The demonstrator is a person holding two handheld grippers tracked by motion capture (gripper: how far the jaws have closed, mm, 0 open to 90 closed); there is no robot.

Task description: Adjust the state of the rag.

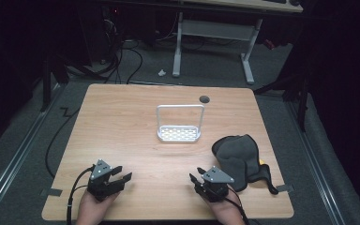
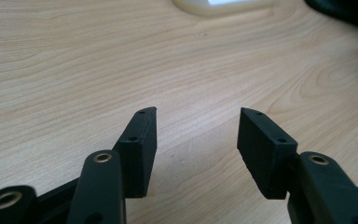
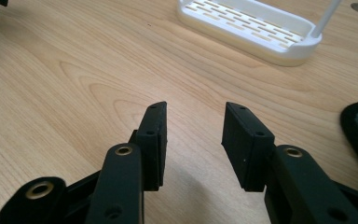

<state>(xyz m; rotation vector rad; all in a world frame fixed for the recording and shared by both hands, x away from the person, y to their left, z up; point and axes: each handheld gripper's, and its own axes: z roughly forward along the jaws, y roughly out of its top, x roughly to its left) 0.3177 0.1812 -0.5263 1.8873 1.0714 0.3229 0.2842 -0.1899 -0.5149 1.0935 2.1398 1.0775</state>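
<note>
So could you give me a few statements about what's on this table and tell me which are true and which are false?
1. Both grippers are open and hold nothing. True: left gripper, right gripper.
2. The white rack lies on its side. False: it stands upright near the table's middle.
3. The dark cloth item lies next to the right gripper. True.
4. The cloth sits inside the rack. False: it lies on the table, apart from the rack.
5. The left gripper touches the rack. False: bare wood lies between them.
</note>
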